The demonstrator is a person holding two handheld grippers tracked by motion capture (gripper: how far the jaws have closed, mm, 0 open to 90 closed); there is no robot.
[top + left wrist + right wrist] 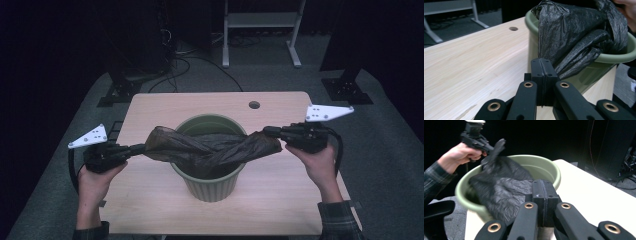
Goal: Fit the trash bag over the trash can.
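Observation:
A green round bin (212, 185) stands in the middle of the light wooden table (280, 200). A crumpled black plastic bag (205, 147) is stretched across the bin's mouth and sags into it. My left gripper (141, 148) is shut on the bag's left end, just outside the rim. On the other side, my right gripper (268, 132) is shut on the right end, slightly higher. In the left gripper view the jaws (544, 65) are pressed together below the bag (574, 32) and the bin (624, 56). The right gripper view has my closed right gripper (545, 186) at the bag (504, 187), with the left gripper (486, 147) across the bin (546, 167).
A cable hole (254, 105) sits near the table's far edge. Behind the table a white frame (260, 30) stands on the grey carpet, with cables and black stand bases (117, 92) to both sides. A dark chair arm (436, 212) lies beside the bin.

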